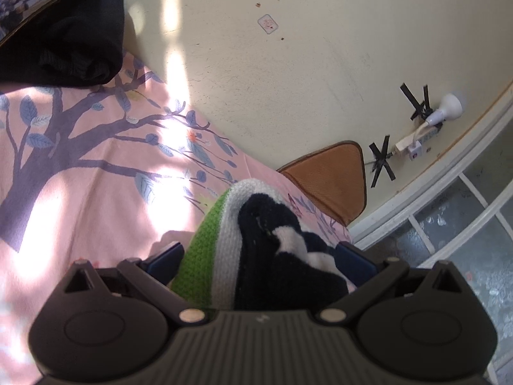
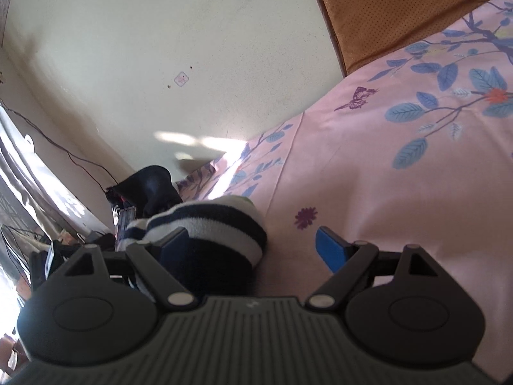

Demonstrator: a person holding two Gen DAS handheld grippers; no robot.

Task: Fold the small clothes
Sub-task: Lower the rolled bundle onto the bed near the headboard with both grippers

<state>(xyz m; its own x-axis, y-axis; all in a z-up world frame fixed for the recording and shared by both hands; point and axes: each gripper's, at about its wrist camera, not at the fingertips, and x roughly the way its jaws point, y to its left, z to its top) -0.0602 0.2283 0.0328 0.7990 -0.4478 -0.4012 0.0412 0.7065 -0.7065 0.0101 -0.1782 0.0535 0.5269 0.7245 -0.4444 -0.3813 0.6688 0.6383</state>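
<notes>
Looks like a home bedroom: bed w/ pink sheet (image 1: 96,192) printed w/ tree, leaves & butterflies fills left of left-wrist view. Cream painted wall (image 1: 288,64) behind, w/ power strip (image 1: 416,138) and white bulb (image 1: 449,106) taped on at right. Orange cushion (image 1: 336,173) at bed edge. Frosted window panes (image 1: 465,224) lower right.

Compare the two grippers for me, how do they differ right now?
The left gripper has its jaws against a bundle of socks that fills the gap; the right gripper stands wide open, and the striped sock touches only one of its fingers. The left bundle shows green knit; the right shows only navy and white stripes. Both hover over the pink floral sheet.
</notes>
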